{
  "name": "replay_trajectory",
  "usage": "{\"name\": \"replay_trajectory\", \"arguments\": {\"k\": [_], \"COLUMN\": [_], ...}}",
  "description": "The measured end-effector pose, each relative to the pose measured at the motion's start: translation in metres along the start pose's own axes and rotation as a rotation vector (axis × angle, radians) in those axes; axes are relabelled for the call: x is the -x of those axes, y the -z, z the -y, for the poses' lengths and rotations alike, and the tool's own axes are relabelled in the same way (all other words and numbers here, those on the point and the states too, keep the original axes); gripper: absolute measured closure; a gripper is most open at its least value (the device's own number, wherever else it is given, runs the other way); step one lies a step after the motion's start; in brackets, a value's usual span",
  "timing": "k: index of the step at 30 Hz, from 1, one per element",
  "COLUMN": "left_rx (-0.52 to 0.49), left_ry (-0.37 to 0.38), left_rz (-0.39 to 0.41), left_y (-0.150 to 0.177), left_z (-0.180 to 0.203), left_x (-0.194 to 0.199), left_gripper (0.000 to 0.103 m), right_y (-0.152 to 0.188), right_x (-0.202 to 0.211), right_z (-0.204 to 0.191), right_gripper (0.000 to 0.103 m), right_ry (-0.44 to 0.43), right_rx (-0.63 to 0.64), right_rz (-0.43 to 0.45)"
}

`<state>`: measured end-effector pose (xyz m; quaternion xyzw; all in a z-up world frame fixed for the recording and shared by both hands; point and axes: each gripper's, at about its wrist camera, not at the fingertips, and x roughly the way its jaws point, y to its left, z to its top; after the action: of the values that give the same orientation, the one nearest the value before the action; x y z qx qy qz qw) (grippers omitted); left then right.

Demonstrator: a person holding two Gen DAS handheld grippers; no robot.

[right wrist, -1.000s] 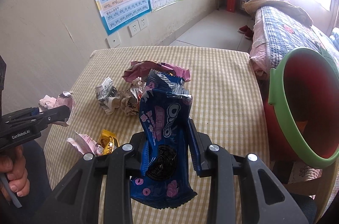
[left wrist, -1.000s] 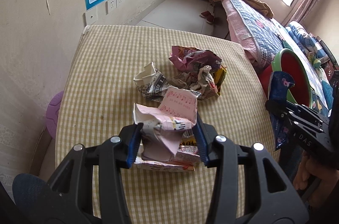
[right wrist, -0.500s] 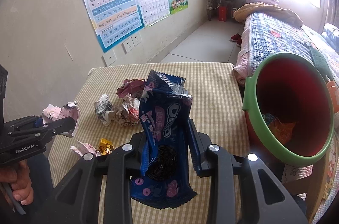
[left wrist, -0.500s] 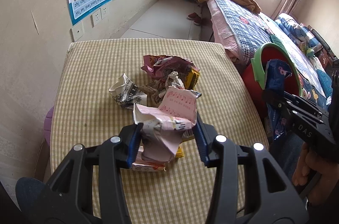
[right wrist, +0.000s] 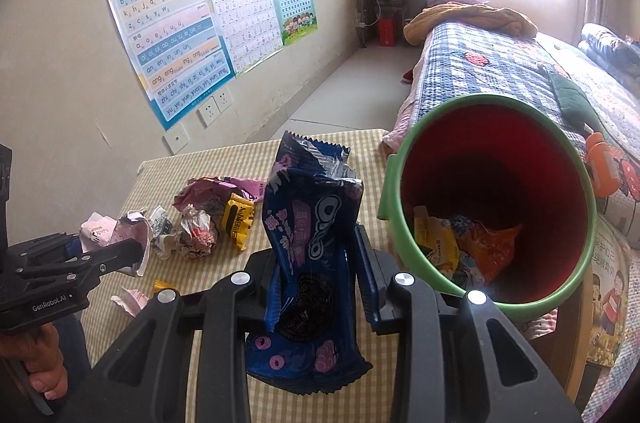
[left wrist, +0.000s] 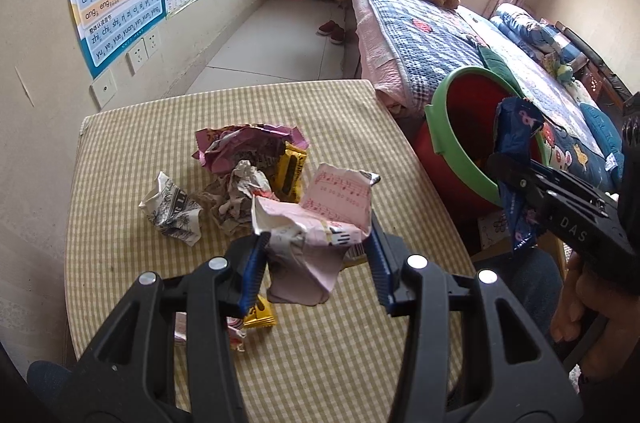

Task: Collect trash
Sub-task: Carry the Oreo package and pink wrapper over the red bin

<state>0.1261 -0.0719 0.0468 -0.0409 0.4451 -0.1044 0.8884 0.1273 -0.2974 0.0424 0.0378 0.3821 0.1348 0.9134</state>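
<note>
the right gripper (right wrist: 316, 255) is clenched on a blue cookie wrapper (right wrist: 308, 247), held upright beside the red bucket (right wrist: 400, 191), apparently ready for dropping in; the left gripper (left wrist: 316, 255) grasps a crumpled pink paper (left wrist: 316, 223) above the checked table (left wrist: 360, 351), likely bound for the same bucket; inside it lie yellow and orange wrappers (right wrist: 460, 247); more trash (left wrist: 248, 163) sits mid-table

Beyond the left gripper (left wrist: 316, 259), crumpled wrappers (left wrist: 248, 171) lie on the checked table (left wrist: 120, 151); the green-rimmed red bucket (left wrist: 444, 143) stands to its right.
</note>
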Motion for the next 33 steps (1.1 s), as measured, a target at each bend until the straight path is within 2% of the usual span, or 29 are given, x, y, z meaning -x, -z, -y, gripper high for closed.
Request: {"name": "replay_trajectory", "arguments": {"k": [18,33], "left_rx": [-0.121,-0.188], "left_ry": [0.161,0.228], "left_rz": [0.025,0.011], "left_y": [-0.044,-0.075], "left_z": [0.09,0.146], "left_x": [-0.036,-0.079], "left_gripper": [0.06,0.06], "right_y": [-0.014,-0.024], "right_x": [0.016,0.007], "right_z": [0.095,0.148], "right_gripper": [0.072,0.072], "right_ry": [0.121,0.157], "right_rx": [-0.101,-0.154], "right_rz": [0.046,0.049]}}
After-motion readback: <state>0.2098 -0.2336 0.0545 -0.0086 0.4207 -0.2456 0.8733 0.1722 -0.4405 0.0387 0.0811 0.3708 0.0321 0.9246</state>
